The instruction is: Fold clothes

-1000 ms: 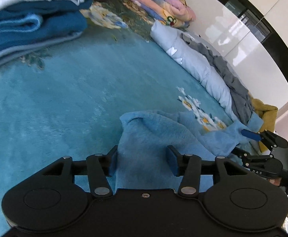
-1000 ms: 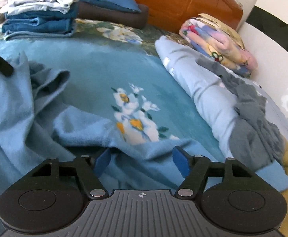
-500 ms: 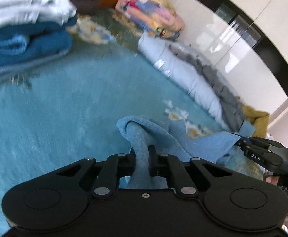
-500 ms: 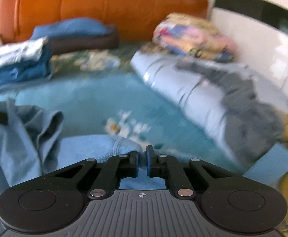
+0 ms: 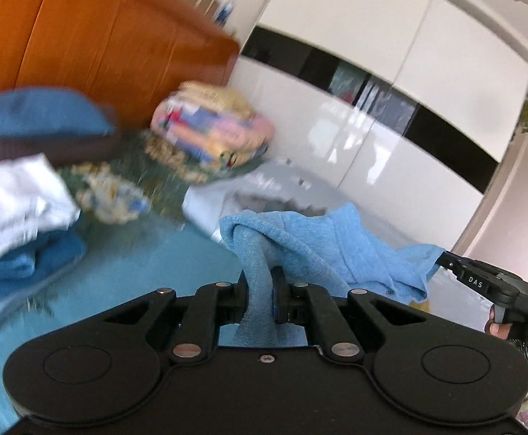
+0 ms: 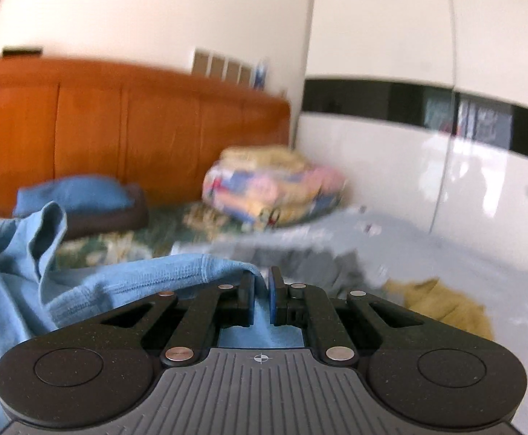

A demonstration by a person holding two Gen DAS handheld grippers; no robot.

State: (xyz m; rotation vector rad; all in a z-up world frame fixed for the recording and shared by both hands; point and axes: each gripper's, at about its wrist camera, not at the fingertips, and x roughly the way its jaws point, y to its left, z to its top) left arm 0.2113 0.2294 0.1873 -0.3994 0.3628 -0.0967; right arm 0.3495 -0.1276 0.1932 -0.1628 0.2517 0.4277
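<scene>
Blue garment (image 5: 321, 243) hangs slack between left gripper (image 5: 262, 295) and right gripper (image 6: 262, 299), each pinching an edge, likely lifted off the bed (image 5: 148, 264) to spread for folding.

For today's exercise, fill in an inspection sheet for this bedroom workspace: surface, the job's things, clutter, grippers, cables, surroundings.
Surface: bed with teal floral cover.
Job's things: light blue garment lifted, stretched between both grippers.
Clutter: folded stack, patterned blanket, grey clothes, yellow garment.
Grippers: left hand-held gripper and right hand-held gripper each shut on the garment.
Cables: nothing seen.
Surroundings: orange headboard, white wardrobe.
</scene>
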